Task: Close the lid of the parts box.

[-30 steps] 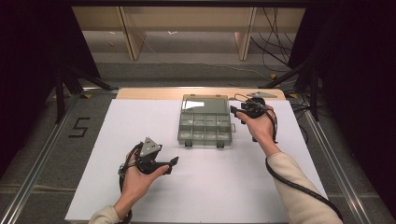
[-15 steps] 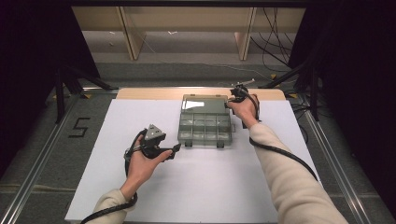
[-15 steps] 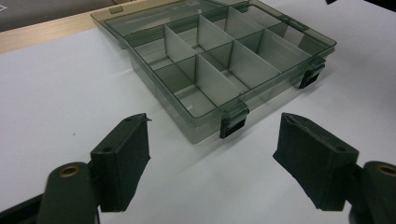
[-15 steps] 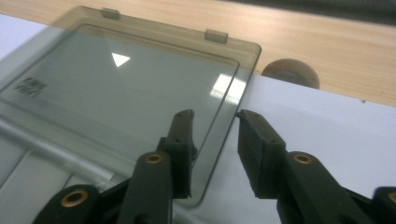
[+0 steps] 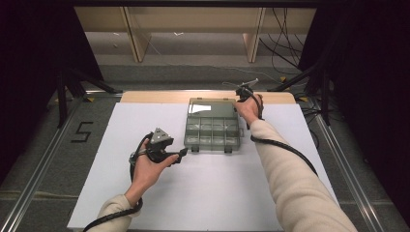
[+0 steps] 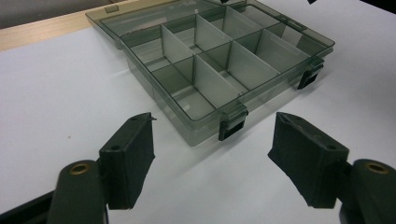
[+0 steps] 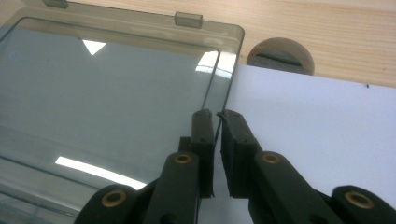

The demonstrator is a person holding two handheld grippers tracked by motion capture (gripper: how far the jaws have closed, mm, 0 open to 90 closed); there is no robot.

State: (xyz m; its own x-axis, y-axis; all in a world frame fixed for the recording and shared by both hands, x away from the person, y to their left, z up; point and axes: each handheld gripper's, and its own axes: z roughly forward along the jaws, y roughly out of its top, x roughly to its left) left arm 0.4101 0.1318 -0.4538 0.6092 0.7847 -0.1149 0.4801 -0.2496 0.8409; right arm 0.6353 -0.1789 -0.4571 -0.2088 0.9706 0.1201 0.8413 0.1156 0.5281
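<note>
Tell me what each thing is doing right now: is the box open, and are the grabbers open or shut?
Compartment box: open, compartments empty.
Lid: folded back flat behind the box, its edge pinched.
Latches: undone.
Left hand-held gripper: open, nothing between its jaws, in front of the box.
Right hand-held gripper: just closed, shut on the lid's edge.

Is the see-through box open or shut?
Open. The lid lies flat behind the box, whose empty compartments are uncovered. The right claw is pinching the lid's edge.
</note>
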